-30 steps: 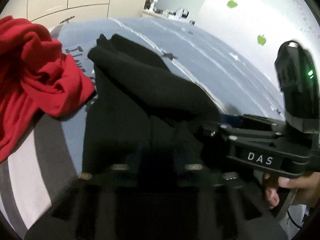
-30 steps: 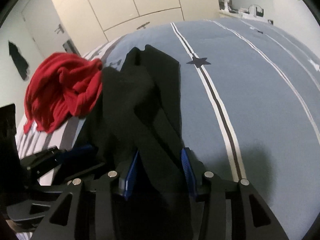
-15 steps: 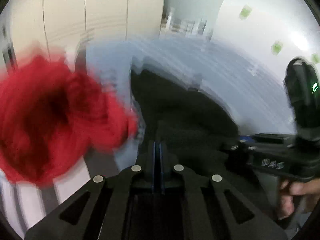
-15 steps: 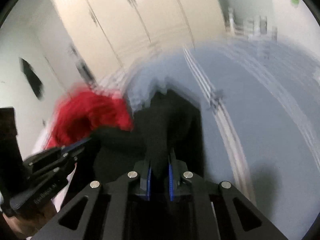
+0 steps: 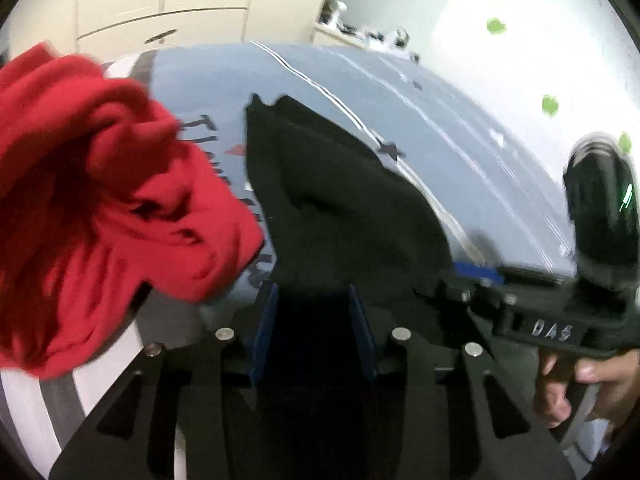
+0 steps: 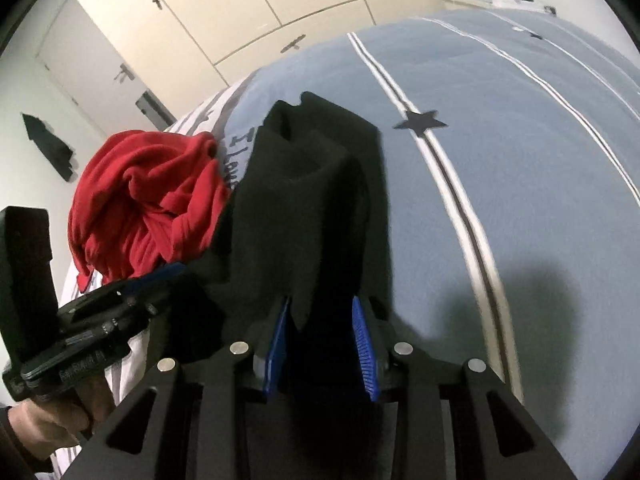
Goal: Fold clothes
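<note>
A black garment [image 6: 320,200] is laid lengthwise on a blue striped bedspread [image 6: 520,160], folded into a narrow, thick strip with layered edges at its far end. Its near end is seen between the blue pads [image 6: 362,344] of the right gripper [image 6: 320,340], whose jaws are spread apart — the cloth lies loose in the gap and is not pinched. The left gripper [image 5: 312,328] is likewise held open, its pads [image 5: 262,332] set wide on either side of the dark fabric [image 5: 340,208]. A crumpled red garment [image 5: 100,208] is heaped just beside the black one, to its left, touching its edge. Cream wardrobe doors [image 6: 260,12] are seen beyond the bed.
</note>
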